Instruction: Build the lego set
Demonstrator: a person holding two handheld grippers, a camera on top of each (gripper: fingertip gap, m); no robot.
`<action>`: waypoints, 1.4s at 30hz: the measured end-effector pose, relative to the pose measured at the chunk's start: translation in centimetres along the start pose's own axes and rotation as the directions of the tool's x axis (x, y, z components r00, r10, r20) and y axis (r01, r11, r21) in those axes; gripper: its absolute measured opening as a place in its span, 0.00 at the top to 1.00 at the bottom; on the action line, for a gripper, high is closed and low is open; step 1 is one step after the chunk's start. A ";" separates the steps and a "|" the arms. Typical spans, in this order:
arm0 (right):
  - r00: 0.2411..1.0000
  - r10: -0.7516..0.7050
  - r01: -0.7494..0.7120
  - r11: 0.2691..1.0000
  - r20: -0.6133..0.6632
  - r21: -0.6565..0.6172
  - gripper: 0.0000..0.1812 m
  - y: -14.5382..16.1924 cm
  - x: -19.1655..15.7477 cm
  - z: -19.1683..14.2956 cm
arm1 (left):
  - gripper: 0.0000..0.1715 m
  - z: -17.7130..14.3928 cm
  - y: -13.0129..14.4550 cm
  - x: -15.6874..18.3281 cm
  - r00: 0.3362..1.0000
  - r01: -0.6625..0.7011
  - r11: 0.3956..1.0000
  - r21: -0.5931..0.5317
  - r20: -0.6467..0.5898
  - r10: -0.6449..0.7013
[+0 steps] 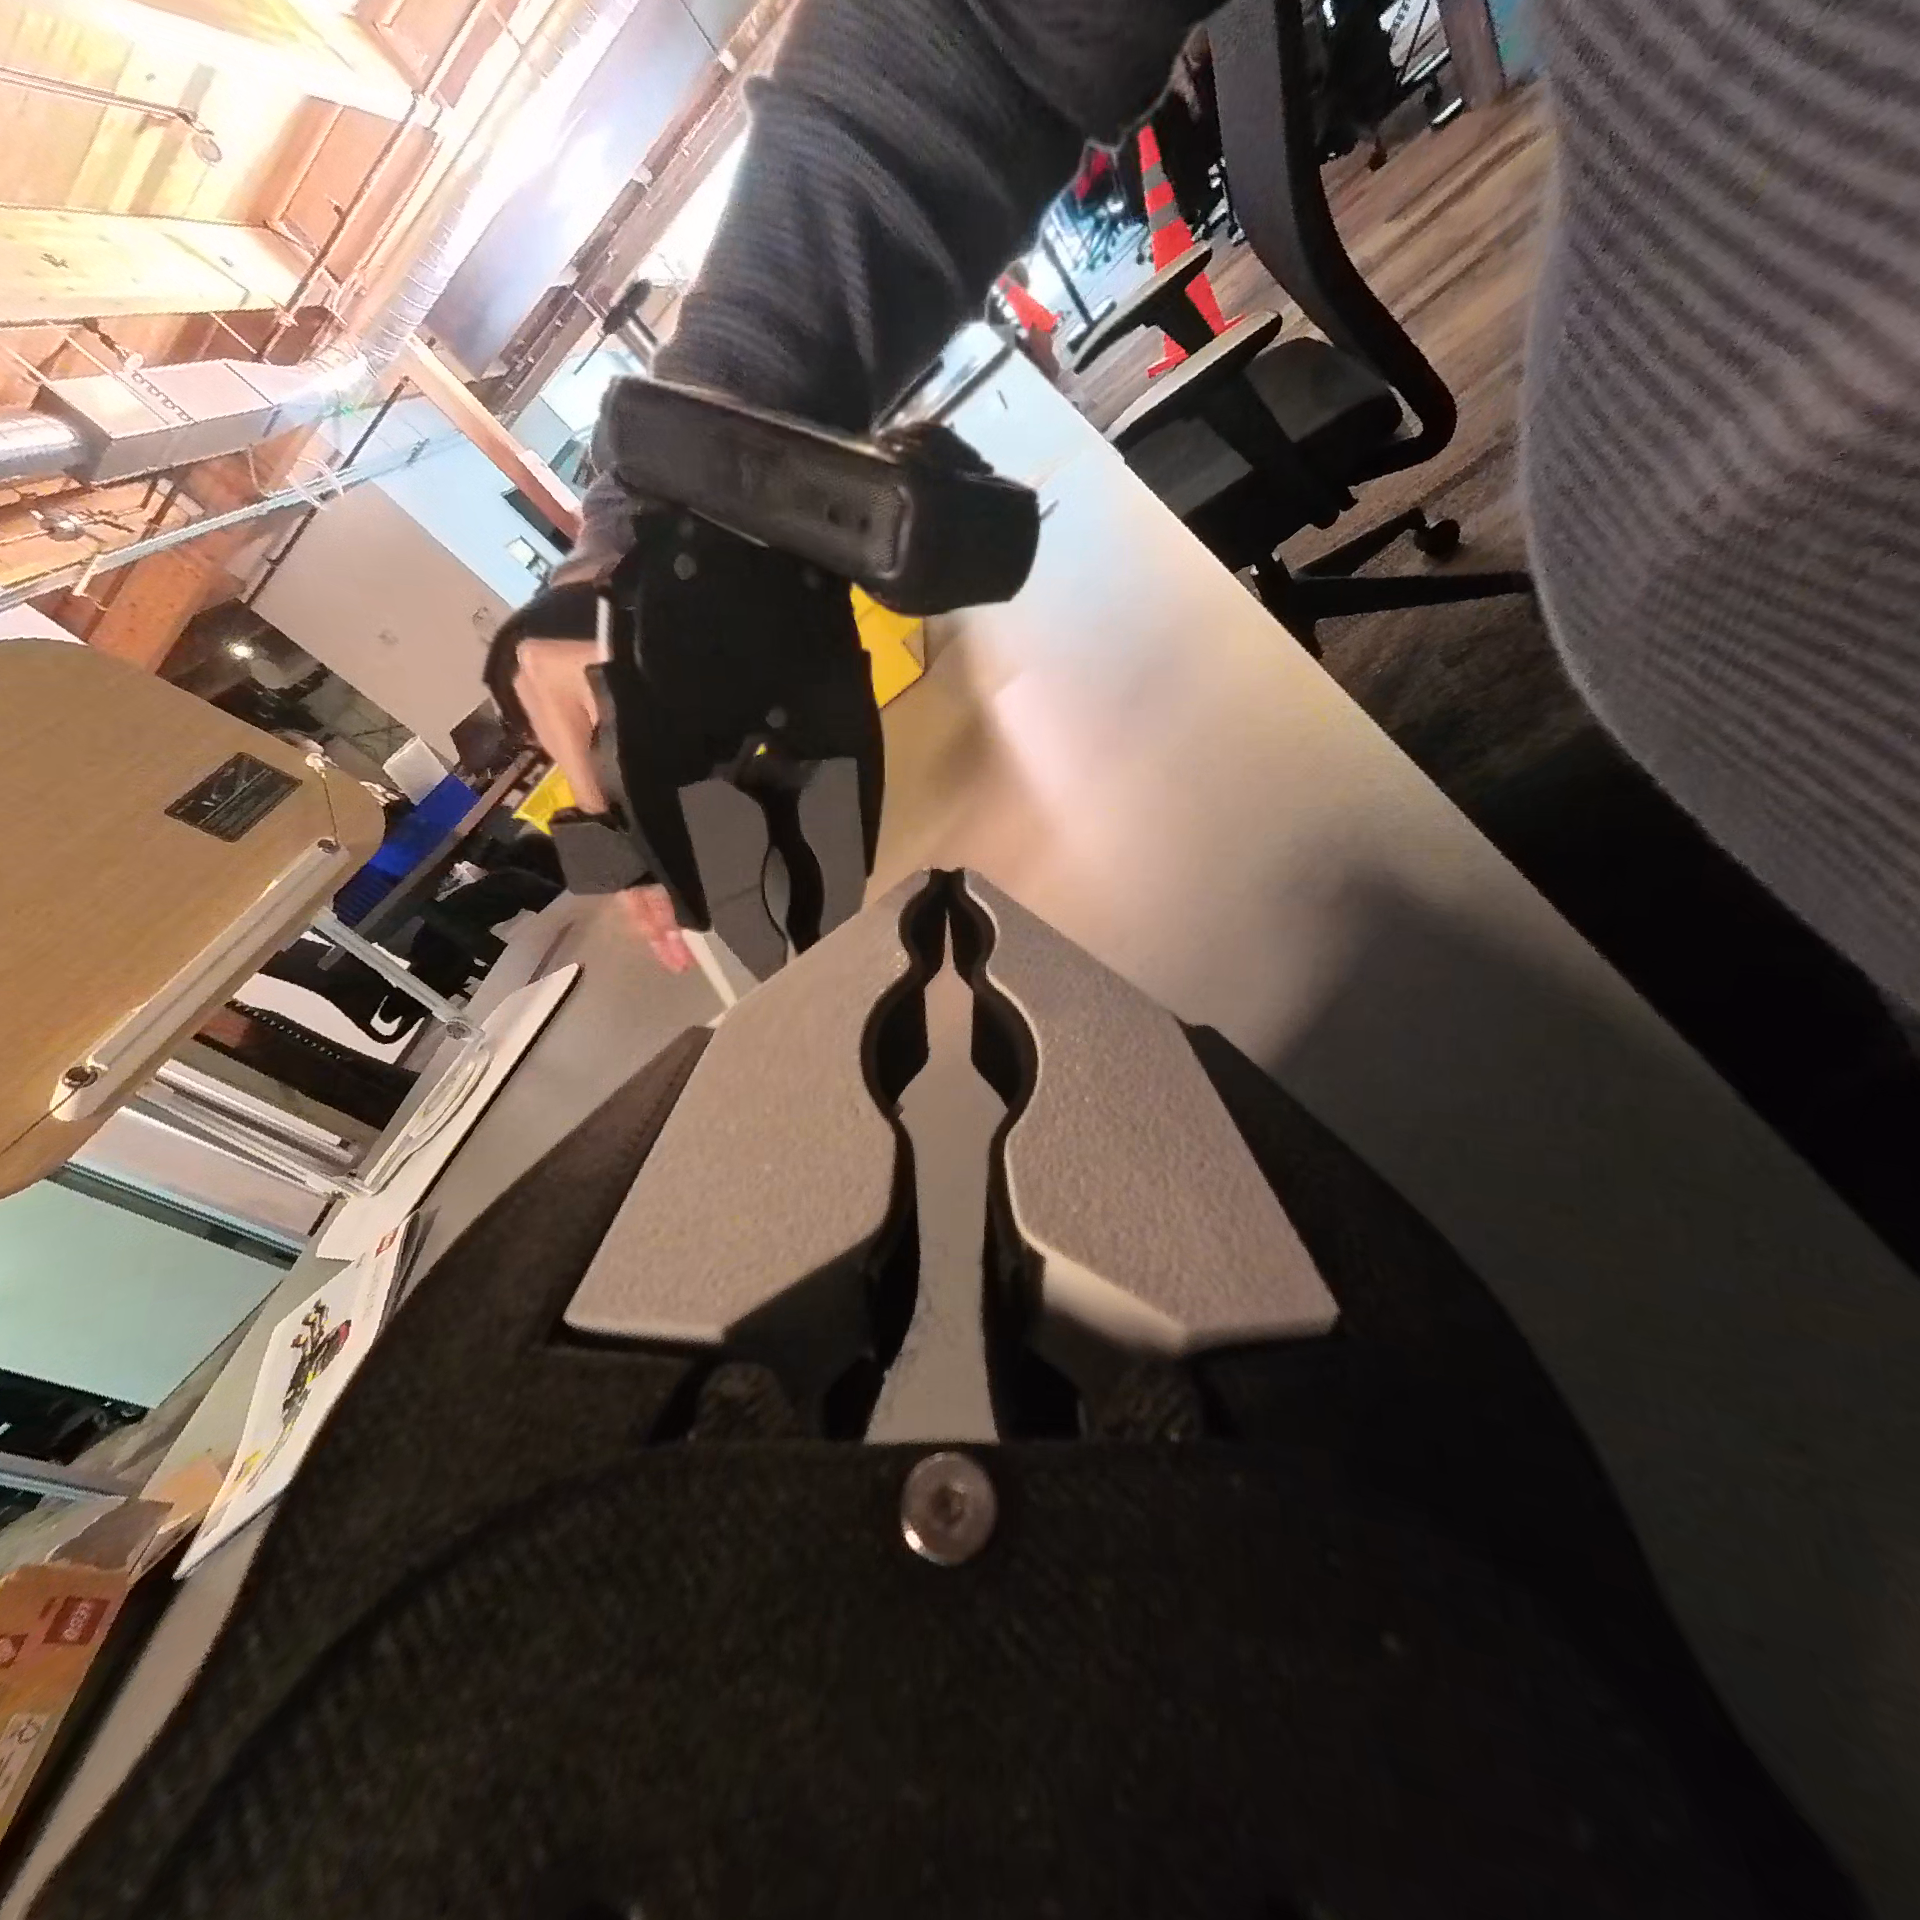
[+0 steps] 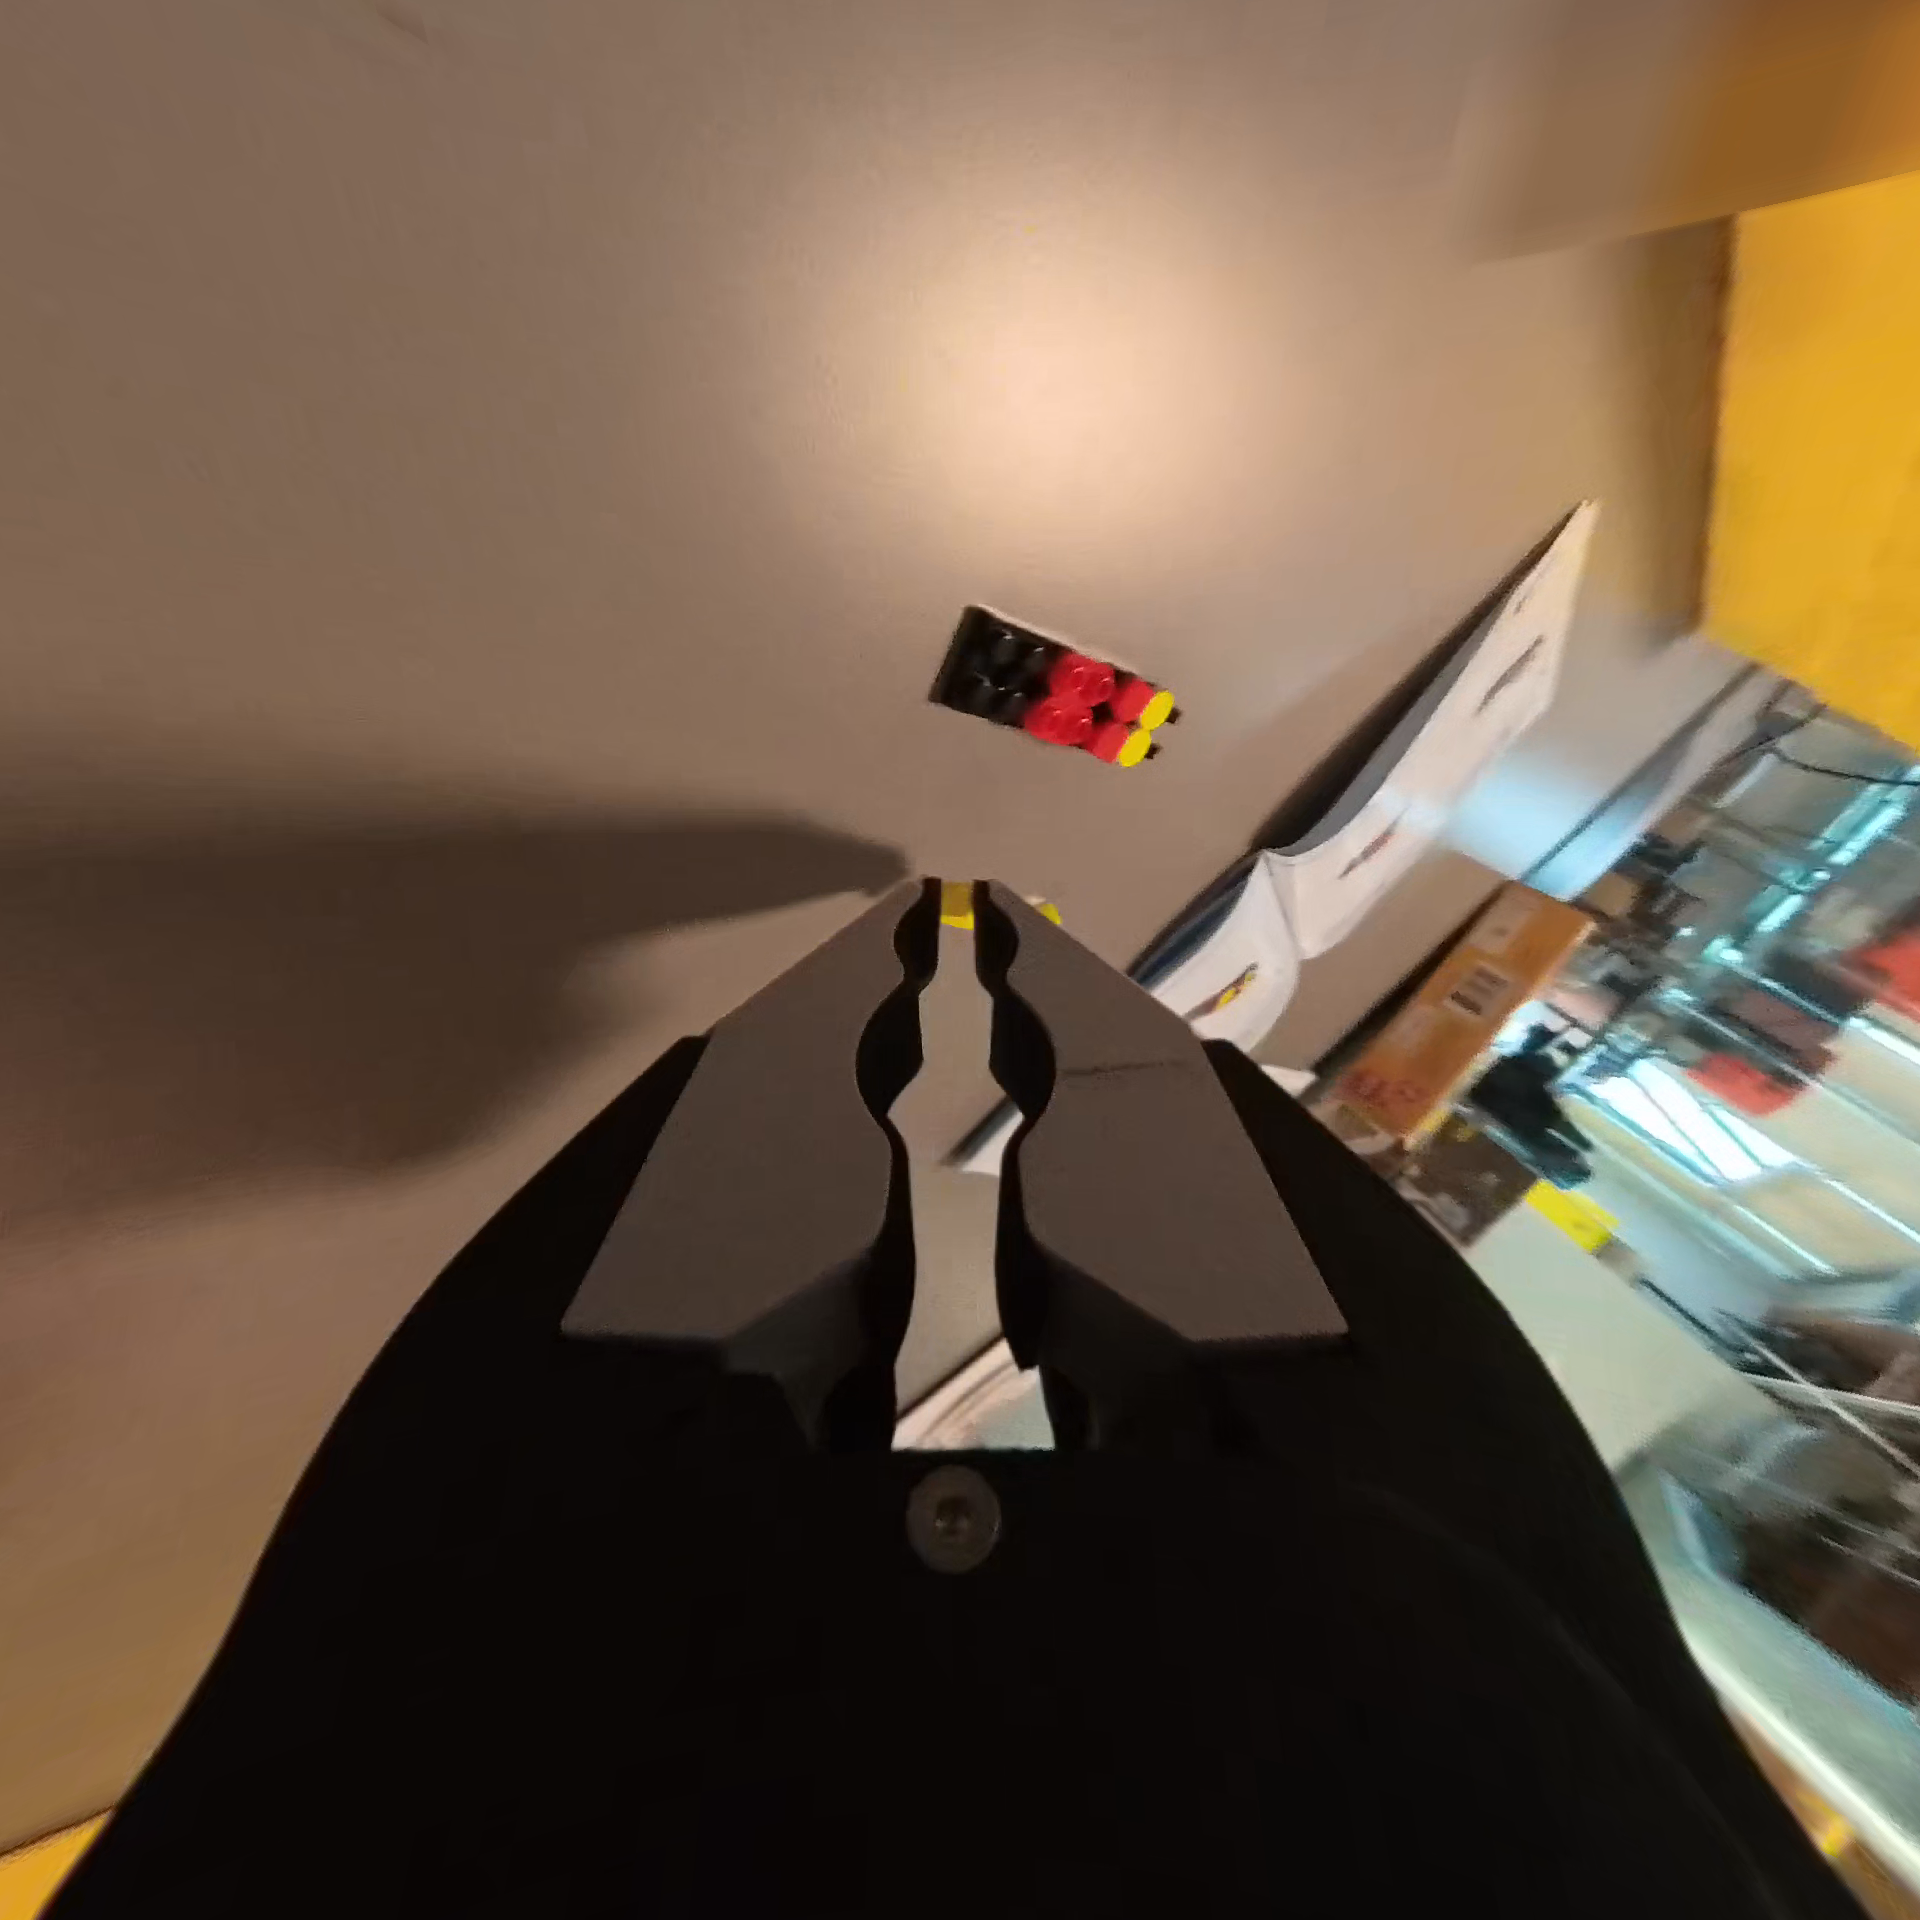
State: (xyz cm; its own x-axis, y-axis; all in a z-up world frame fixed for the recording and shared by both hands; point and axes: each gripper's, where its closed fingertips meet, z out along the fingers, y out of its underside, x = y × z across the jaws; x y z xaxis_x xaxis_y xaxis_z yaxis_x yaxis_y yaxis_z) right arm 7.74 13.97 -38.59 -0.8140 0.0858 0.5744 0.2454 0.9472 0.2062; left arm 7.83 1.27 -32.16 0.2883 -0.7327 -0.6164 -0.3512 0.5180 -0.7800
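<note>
Right gripper [image 2: 958,885] is pinching a small yellow piece [image 2: 956,906] at its very tips, jaws narrowed onto it, centre of the right wrist view. Just above it in the frame, the little build [image 2: 1051,688] is sitting on the pale table [image 2: 520,416]: a black plate carrying red and yellow round bits. It looks like early going, a few pieces joined and plenty left, judging by the instruction booklet [image 2: 1434,769] lying open at mid right. Over in the left wrist view, the left gripper [image 1: 948,883] is showing its jaws pressed together at the tips, nothing between them, pointing low along the table's edge. The right gripper is appearing there at upper centre, angled downward, a gloved hand [image 1: 566,686] wrapped around it.
</note>
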 end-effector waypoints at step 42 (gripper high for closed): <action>0.510 0.698 -0.794 0.607 0.503 -0.038 0.89 1.3 0.1 0.3 | 1.00 -0.2 0.4 -0.1 1.000 -0.015 1.000 -0.009 -0.003 0.015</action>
State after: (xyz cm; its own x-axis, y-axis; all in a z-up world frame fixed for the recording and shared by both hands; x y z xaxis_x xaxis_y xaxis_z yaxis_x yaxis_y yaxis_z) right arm 7.86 15.25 -38.48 -0.5085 0.8602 0.0382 0.8153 0.4952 -0.3002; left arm 7.51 1.43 -32.40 0.2807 -0.7264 -0.6274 -0.3634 0.5245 -0.7699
